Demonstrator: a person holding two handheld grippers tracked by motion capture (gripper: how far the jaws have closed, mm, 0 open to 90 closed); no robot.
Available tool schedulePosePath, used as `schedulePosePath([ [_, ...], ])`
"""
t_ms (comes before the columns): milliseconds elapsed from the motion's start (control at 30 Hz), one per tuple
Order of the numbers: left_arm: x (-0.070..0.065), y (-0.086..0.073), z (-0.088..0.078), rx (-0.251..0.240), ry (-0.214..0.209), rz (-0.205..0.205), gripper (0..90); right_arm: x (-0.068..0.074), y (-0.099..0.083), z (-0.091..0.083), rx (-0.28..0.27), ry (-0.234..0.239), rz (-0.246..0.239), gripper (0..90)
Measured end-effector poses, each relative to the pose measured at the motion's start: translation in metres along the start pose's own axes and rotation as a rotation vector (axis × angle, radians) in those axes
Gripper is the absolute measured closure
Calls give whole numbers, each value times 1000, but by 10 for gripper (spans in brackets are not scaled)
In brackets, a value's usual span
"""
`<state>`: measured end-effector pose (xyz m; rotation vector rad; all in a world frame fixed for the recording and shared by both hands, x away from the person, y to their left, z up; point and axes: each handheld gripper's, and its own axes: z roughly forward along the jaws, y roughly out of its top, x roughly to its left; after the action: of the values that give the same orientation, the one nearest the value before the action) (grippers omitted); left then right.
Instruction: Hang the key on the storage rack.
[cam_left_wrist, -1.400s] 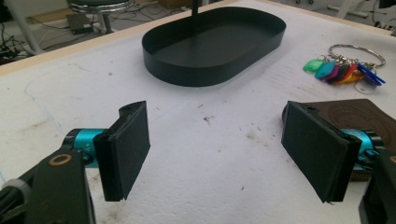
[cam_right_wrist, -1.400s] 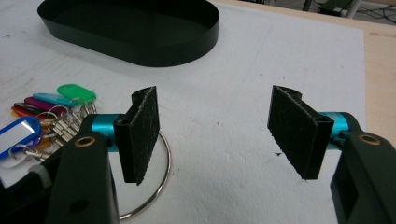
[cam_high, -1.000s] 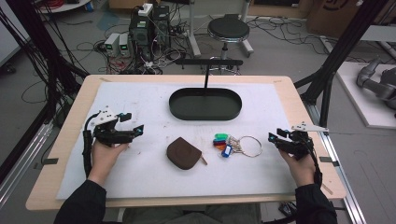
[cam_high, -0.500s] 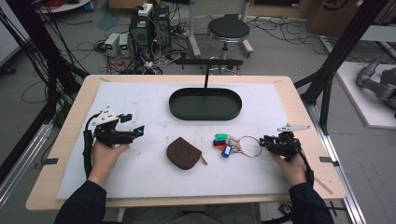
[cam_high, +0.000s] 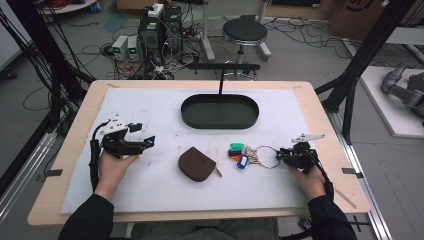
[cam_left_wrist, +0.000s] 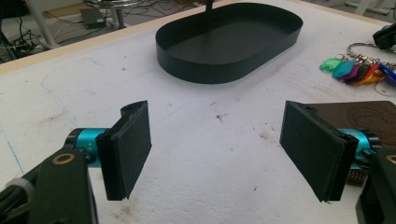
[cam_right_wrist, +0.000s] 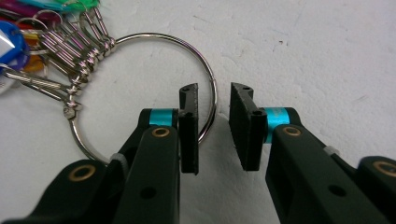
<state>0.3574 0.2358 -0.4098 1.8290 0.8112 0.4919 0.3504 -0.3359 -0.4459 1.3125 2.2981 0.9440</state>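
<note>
Right gripper (cam_right_wrist: 214, 133) jaws are closing astride the key ring (cam_right_wrist: 212, 88) wire at frame centre, not yet pinching.

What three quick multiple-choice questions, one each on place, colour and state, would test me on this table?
1. Where is the pouch?
A. in the tray
B. between the grippers, left of the keys
C. on the stool

2. What colour is the tray?
A. black
B. white
C. red

3. How is the right gripper set on the key ring?
A. clamped on the tags
B. astride the wire, gaps showing
C. far from it

Answers: B, the pouch lies beside the keys; A, its wall is black; B, the jaws, just closing, straddle the ring.
</note>
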Motion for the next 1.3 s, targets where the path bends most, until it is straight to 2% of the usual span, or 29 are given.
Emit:
schedulePosePath([
  [200,-1,-1,0,8,0,2,248,7,1,1,1,-40,-54,840],
  [300,-2,-2,0,10,0,-1,247,9,1,1,0,-54,-59,854],
  [467,-3,-3,-2,8,2,2,247,8,1,1,-17,-49,-31,870],
  [633,-4,-4,-4,5,3,-3,248,6,2,-7,-98,-44,0,873],
  [700,-4,-4,-4,5,4,-2,248,5,3,-11,-139,-31,27,873],
  [800,-4,-4,-4,6,3,-1,249,4,3,-16,-193,-15,42,873],
  [967,-3,-4,-4,3,4,-5,249,8,5,-21,-272,25,36,873],
  [1200,-4,-4,-2,5,0,-1,249,12,6,-24,-326,145,71,870],
  [1300,-4,-4,-2,5,-2,1,249,14,6,-23,-327,160,66,870],
])
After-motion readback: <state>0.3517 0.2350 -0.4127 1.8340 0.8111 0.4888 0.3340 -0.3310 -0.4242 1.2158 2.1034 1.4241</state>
